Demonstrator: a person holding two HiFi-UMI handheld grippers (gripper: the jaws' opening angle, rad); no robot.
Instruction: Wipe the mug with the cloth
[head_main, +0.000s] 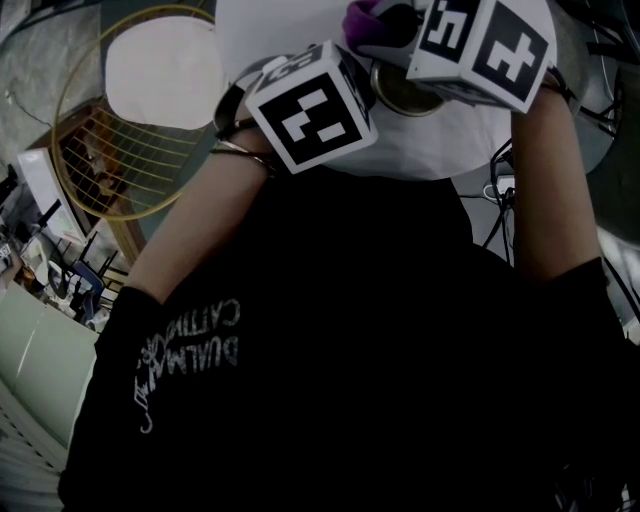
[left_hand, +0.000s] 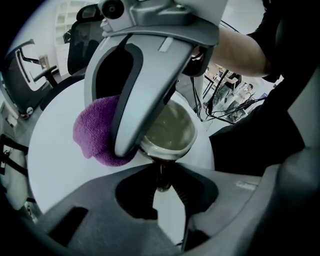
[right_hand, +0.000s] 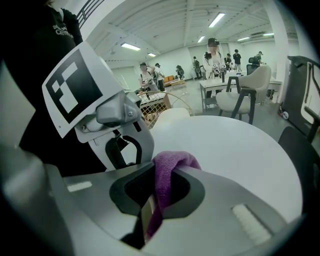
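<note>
A: Found 1 mug (left_hand: 172, 132) over the white round table (left_hand: 55, 165), mouth turned toward the left gripper view. Standing or lifted, cannot tell. Pinched by the left gripper (left_hand: 162, 172), with jaws part-closed and pressing a dark brown part just under the rim. Handle or wall, not clear.

B: Anything in it?

A: Saw only a pale, glossy inside wall, cream-green. Dark brown and shiny outside. Round mouth, thin rim.

B: Logged the cloth (right_hand: 172, 162)?

A: Yes. Purple, nubby terry, bunched into a soft lump. Clamped in the right gripper (right_hand: 160, 177), with jaws closed on it. Bulges in 1 fold above the tips and trails down as a strip between them.

B: Placed where against the mug?

A: Seen in the left gripper view just beside the rim, on its left. Crossed there by 1 smooth grey finger (left_hand: 132, 100) of the right gripper, laid over both rim and cloth. Touching or apart, cannot tell.

B: Checked from the head view: both grippers close together above the table's near edge, with the mug between them and a bit of purple at the right one.

A: Also noted 1 gold wire basket (head_main: 120, 160) left of the table in that view. Round hoop rim, thin straight bars. Contents not readable.
</note>
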